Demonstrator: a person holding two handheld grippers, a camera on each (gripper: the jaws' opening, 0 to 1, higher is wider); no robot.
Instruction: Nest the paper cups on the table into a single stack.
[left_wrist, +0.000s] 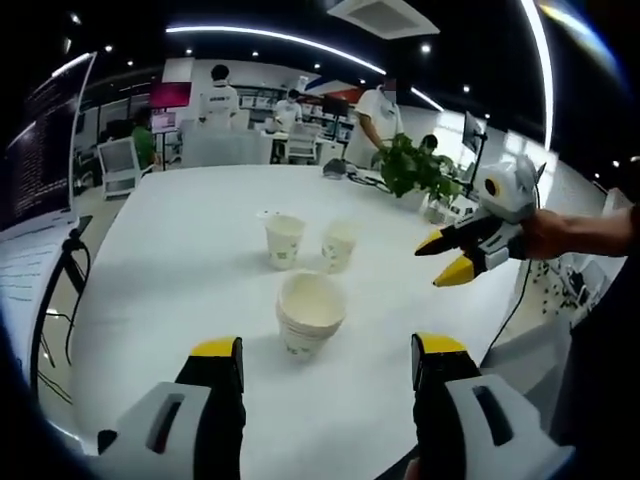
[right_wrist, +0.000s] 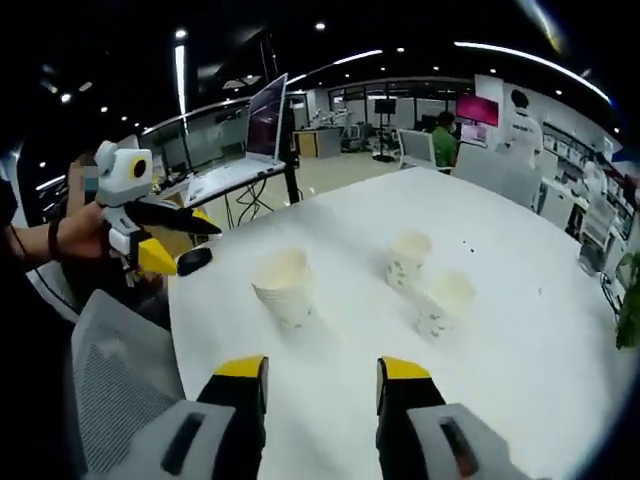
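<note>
Potted plant (left_wrist: 415, 168) (far) beyond cups (left_wrist: 311, 313)

Nested cup stack (left_wrist: 310, 315) upright, nearest; two single cups (left_wrist: 284, 240) (left_wrist: 339, 245) upright beyond, side by side, apart.

Laptop (left_wrist: 35, 170) cropped (left), cup prints (right_wrist: 400, 270) blurred

The left gripper (left_wrist: 327, 362) is held low, its two yellow-tipped jaws spread wide with nothing between them. The right gripper (right_wrist: 320, 384) is likewise low, jaws parted and empty. In the left gripper view the right gripper (left_wrist: 447, 258) comes in from the right, raised, jaws apart, gripped by a hand (left_wrist: 548, 235) on an outstretched forearm. In the right gripper view the left gripper (right_wrist: 190, 244) sits at the left, jaws apart, held by a hand (right_wrist: 85, 235) with a dark band at the wrist.
</note>
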